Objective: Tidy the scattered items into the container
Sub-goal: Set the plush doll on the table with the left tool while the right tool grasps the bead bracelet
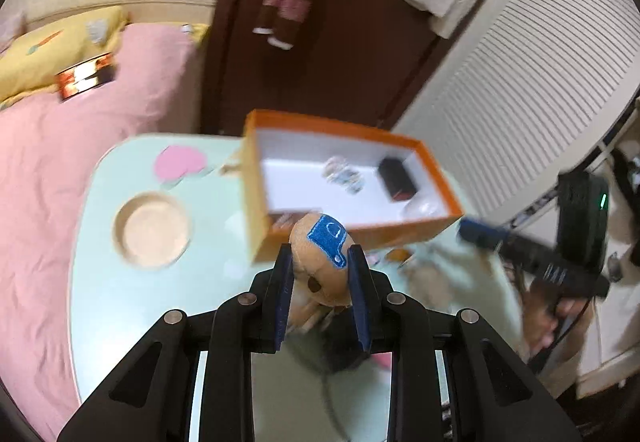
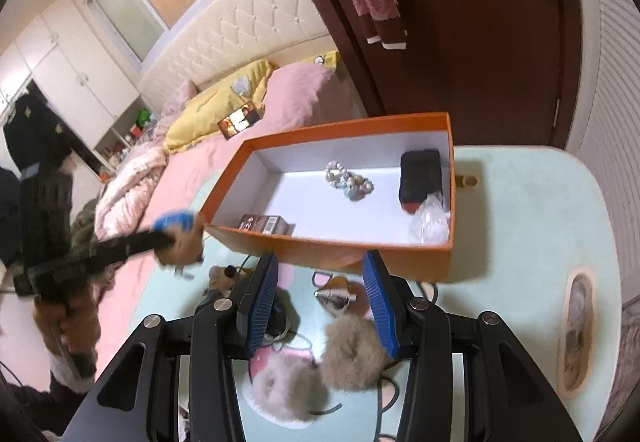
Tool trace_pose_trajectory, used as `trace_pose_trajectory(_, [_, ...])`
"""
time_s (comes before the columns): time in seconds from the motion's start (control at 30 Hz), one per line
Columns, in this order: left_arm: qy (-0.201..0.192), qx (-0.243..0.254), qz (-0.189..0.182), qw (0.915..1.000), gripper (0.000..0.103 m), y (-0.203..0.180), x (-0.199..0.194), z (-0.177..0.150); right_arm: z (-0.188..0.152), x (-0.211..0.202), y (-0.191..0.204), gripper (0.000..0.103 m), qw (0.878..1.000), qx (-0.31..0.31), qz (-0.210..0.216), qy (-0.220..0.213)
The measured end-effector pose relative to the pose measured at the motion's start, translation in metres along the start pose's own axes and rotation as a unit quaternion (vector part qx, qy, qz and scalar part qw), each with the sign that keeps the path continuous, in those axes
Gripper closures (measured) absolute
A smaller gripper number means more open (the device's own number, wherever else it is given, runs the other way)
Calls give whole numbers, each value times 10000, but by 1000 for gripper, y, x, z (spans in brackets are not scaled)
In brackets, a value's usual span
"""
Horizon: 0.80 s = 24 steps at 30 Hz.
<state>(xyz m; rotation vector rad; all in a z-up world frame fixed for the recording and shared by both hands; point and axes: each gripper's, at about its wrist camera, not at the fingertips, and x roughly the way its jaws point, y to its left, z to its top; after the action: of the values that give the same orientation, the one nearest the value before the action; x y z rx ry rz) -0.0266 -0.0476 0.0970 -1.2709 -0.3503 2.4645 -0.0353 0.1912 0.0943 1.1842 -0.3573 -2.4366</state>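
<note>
Mint table; tan, blue-patched plush toy

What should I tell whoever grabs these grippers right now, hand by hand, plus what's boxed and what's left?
Left gripper: shut on a small brown plush toy with a blue patch, just short of the orange box.
Right gripper: open, nothing held, above the furry earmuffs.
Boxed: bead bracelet, black case, small dark carton, clear plastic wrap.
Left: drop the plush in, then clear the earmuffs, a small silver item and another plush off the mint table.
</note>
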Motion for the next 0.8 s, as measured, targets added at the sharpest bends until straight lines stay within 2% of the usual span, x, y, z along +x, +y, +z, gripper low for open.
trace_pose_trajectory(0.13, [-316, -411, 163, 9985, 75, 24, -12, -27, 26, 10, 6, 60, 9996, -185, -187, 49])
trace_pose_trajectory(0.2, [-591, -651, 319, 9956, 75, 36, -13, -34, 42, 22, 8, 60, 9990, -269, -323, 126])
trace_pose_trajectory(0.3, [-770, -871, 463, 9921, 75, 47, -7, -36, 65, 50, 9, 60, 9973, -413, -449, 402])
trace_pose_trajectory(0.47, [-545, -906, 407, 9936, 75, 49, 12, -47, 86, 108, 10, 60, 9878, -624, -886, 1117])
trace_pose_trajectory(0.63, [-331, -673, 268, 9968, 75, 32, 27, -58, 92, 149, 14, 60, 9783, -844, -1148, 1506])
trace_pose_trajectory(0.8, [-182, -494, 84, 9986, 74, 20, 28, -63, 95, 181, 8, 60, 9688, -716, -1289, 1995])
